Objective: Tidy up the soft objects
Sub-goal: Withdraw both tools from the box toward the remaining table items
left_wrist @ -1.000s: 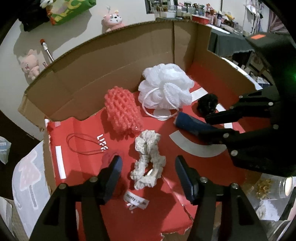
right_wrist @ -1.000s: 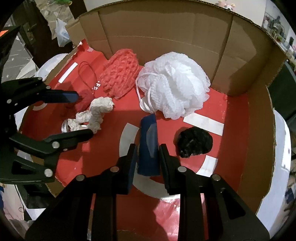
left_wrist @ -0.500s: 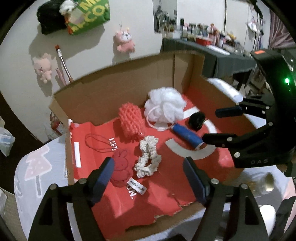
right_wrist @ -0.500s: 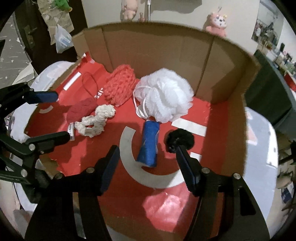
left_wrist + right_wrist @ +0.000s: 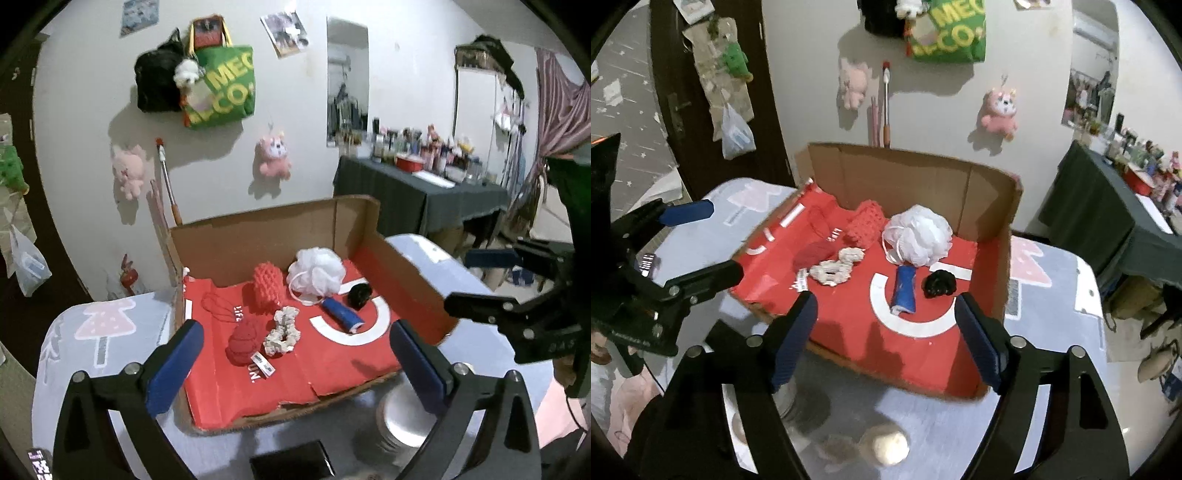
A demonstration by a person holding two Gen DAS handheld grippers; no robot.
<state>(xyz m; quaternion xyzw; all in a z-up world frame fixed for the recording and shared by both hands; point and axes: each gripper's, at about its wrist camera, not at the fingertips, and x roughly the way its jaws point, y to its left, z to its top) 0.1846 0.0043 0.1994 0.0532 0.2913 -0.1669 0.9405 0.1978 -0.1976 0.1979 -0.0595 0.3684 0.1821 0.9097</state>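
In the cardboard box (image 5: pixel 273 225), on its red liner (image 5: pixel 314 362), the soft things lie spread out. A white pouf (image 5: pixel 317 271) sits near the back wall, with a coral mesh sponge (image 5: pixel 267 288) just to its left in the left wrist view. In front of the sponge lie a red knit ball (image 5: pixel 243 338) and a cream scrunchie (image 5: pixel 282 332), close together. A blue roll (image 5: pixel 341 315) lies on the white ring printed on the liner, and a black scrunchie (image 5: pixel 359 295) sits just beside it, towards the box's right wall. A small white label (image 5: pixel 263 363) lies in front of the cream scrunchie.

The left tongs (image 5: pixel 291 363) hang above the near edge of the box, their jaws opening and very wide, with nothing between them. The right tongs (image 5: pixel 884 332) hang likewise over the near edge, their jaws opening too, wide apart and holding nothing; the blue roll lies well beyond their tips.

The box rests on a worktop (image 5: pixel 110 332) under a pale cloth printed with pink trees. On the wall behind hang a green bag (image 5: pixel 221 88) and two pink plush toys (image 5: pixel 274 157).
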